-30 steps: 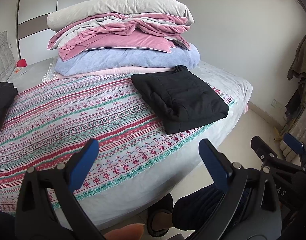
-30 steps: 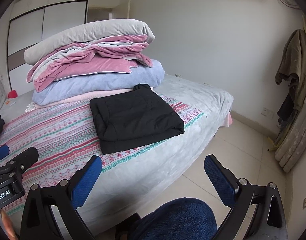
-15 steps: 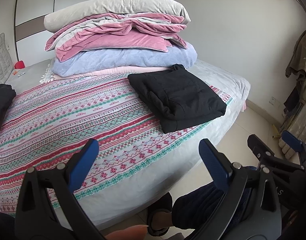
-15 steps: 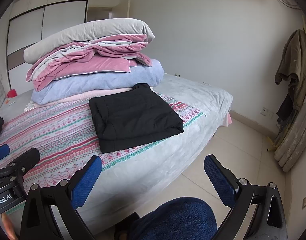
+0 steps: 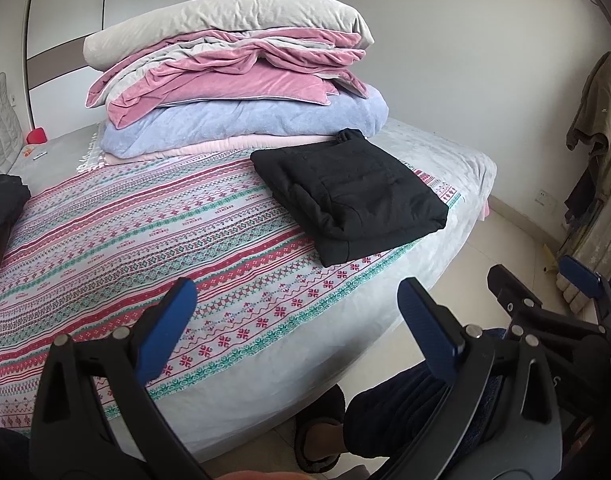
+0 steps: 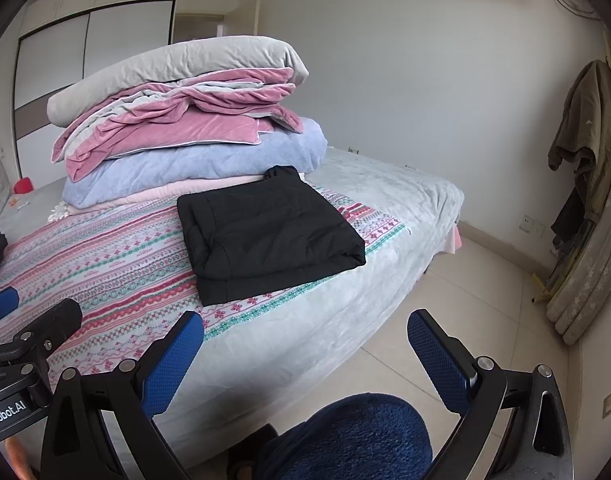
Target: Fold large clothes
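Both the left gripper [image 5: 293,320] and the right gripper [image 6: 305,354] are hovering with jaws wide apart and empty, off the bed's [image 5: 437,248] near edge; the folded black garment [image 5: 353,196] is lying on the patterned sheet [image 5: 137,232], touching stacked quilts [image 5: 233,92]

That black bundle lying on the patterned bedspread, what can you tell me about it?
The black garment is a thick, soft-looking piece of clothing folded into a neat, roughly rectangular stack with several layers showing at its near edge. It lies flat on the striped patterned bedspread, near the bed's far corner. A bunched bit at its far end reaches the pile of folded blankets; whether it touches is unclear. Neither gripper touches it.
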A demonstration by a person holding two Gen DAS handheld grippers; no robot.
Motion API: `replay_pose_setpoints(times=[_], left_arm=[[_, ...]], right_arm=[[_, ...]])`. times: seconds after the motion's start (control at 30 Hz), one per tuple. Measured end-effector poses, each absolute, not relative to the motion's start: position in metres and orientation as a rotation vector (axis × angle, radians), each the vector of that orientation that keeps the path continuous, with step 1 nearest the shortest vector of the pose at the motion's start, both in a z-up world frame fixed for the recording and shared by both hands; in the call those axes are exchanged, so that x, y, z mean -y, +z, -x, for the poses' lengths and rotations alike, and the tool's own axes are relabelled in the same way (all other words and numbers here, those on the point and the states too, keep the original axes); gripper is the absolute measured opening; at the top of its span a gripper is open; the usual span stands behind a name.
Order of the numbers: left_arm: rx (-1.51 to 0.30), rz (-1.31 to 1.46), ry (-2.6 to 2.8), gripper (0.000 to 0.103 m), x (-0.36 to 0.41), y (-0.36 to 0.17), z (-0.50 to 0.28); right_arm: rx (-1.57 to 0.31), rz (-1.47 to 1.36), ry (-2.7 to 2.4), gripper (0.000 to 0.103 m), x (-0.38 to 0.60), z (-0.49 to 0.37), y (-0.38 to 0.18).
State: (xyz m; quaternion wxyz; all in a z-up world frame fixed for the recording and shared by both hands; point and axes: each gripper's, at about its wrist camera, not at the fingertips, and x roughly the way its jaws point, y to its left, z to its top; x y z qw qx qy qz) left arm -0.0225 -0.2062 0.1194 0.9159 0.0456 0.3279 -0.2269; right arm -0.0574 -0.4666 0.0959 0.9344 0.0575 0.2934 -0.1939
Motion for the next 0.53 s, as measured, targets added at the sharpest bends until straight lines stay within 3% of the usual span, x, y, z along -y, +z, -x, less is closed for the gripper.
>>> replay_pose_setpoints(times=[0.53], left_arm=[[-0.674,-0.098,-0.468,0.101,0.2096,0.1181,0.0232]], right_arm=[[-0.602,-0.115,-0.397,0.103,0.4688,0.0582,0.0948]])
